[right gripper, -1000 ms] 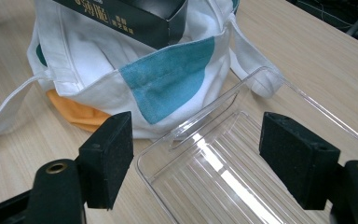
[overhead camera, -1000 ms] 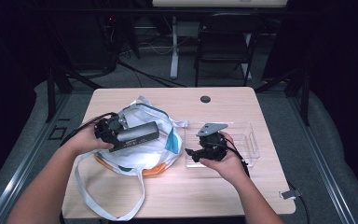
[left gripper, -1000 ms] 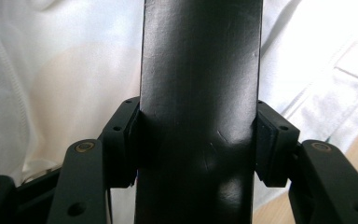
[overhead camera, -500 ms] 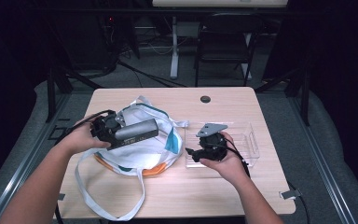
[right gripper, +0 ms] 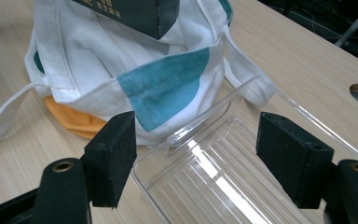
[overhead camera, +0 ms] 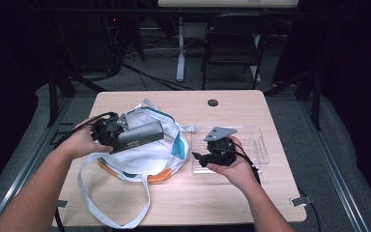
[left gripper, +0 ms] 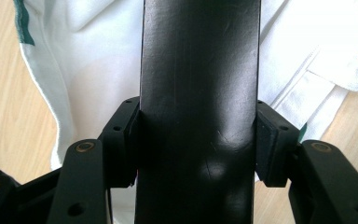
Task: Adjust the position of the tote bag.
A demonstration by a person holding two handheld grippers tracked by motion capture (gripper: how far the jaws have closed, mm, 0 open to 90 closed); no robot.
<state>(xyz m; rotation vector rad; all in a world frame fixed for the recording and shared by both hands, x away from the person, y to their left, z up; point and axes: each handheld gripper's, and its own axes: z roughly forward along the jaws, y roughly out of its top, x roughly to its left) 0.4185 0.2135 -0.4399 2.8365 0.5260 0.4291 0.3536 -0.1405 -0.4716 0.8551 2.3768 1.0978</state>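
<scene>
A long dark box (overhead camera: 140, 136) hangs over the open white tote bag (overhead camera: 147, 157), which has teal patches. My left gripper (overhead camera: 122, 137) is shut on one end of that box. In the left gripper view the black box (left gripper: 200, 70) sits clamped between both pads (left gripper: 271, 140), with the bag's white cloth (left gripper: 88, 60) below. My right gripper (overhead camera: 199, 158) rests at the near left corner of a clear plastic tray (overhead camera: 253, 145). In the right gripper view that gripper (right gripper: 200, 161) stands open over the tray (right gripper: 214, 182), nothing between its pads, facing the bag (right gripper: 135, 65) and the box (right gripper: 135, 14).
Something orange (right gripper: 74, 116) lies under the bag. The bag's long white strap (overhead camera: 111, 212) loops toward the table's near edge. A round cable hole (overhead camera: 213, 102) sits near the far edge of the wooden table (overhead camera: 193, 198). Chairs and dark floor lie beyond.
My left gripper has lifted the dark box slightly above the bag. The right gripper has stayed at the tray, open.
</scene>
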